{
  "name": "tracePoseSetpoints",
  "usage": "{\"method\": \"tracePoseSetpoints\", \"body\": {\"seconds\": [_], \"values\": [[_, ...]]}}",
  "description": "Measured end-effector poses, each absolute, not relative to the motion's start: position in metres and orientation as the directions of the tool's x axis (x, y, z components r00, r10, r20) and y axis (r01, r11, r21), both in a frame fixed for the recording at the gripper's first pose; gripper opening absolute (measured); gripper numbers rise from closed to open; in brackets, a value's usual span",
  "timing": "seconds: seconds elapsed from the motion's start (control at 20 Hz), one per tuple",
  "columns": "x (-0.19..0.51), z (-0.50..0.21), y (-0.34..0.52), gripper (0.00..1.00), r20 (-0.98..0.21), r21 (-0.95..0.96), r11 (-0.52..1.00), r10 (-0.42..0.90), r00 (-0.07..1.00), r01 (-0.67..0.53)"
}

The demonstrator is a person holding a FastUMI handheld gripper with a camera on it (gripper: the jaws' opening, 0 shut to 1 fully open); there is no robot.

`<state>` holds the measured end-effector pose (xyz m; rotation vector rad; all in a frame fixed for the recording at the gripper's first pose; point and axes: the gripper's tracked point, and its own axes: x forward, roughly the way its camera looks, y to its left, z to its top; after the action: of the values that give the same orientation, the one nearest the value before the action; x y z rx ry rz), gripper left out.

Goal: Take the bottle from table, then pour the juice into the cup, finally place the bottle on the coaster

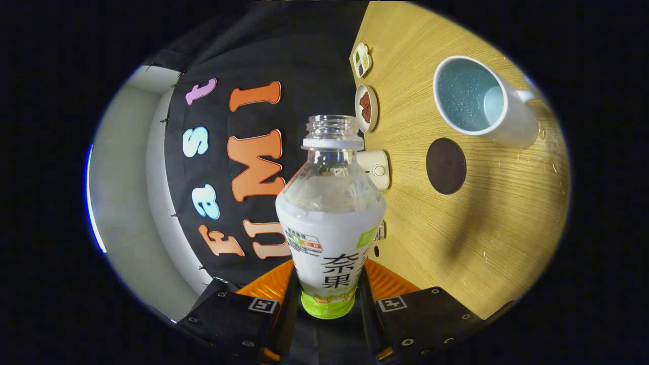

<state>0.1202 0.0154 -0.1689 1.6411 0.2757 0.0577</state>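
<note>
You are looking through the camera riding on the hand-held gripper (328, 291), facing forward along its two fingers, which are pressing on the bottle (330, 213) from both sides, very close to the lens. The view is rolling sideways, so the desk (487, 223) is standing as a near-vertical plane beside the bottle, with the cup (481, 101) and coaster (446, 166) lying well beyond the fingers.
</note>
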Motion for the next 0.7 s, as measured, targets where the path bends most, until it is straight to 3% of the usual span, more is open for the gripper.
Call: {"method": "tracePoseSetpoints", "body": {"seconds": [0.7], "values": [[0.1171, -0.16, 0.0067, 0.58, -0.098, 0.98, -0.152, 0.197, 0.976, 0.129]]}}
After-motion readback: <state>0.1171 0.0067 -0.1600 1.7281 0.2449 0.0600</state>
